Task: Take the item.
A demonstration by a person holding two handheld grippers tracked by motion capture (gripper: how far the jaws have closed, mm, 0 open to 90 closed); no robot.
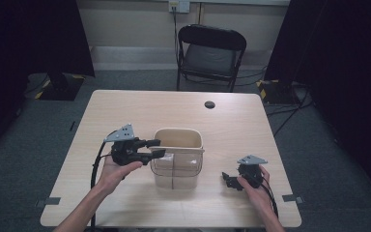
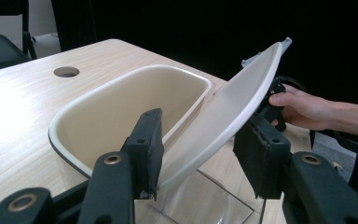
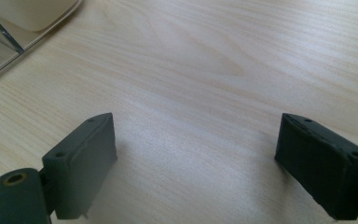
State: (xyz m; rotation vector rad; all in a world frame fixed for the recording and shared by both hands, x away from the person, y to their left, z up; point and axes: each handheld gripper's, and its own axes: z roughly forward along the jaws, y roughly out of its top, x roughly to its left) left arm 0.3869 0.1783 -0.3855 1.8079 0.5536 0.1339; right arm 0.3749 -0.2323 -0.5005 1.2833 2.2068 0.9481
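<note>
Bin [image 1: 176, 166] with a clear lower body and a cream top frame, standing near the middle of the wooden table [image 1: 140, 108]. Its cream swing lid [image 2: 223, 114] is tilted up at a steep slant, leaving the opening uncovered; the cream inner well seen in the left gripper view holds nothing visible. The clear walls show a vertical seam, and what lies at the bottom cannot be told. Left gripper [image 1: 155, 148] reaches over the bin's left rim, its jaws spread on either side of the lid's lower edge, one pad [image 2: 145, 144] close against the lid and the other apart from it. Right gripper [image 1: 228, 180] rests low near the table to the right of the bin, well apart from it, jaws spread wide over bare wood.
</note>
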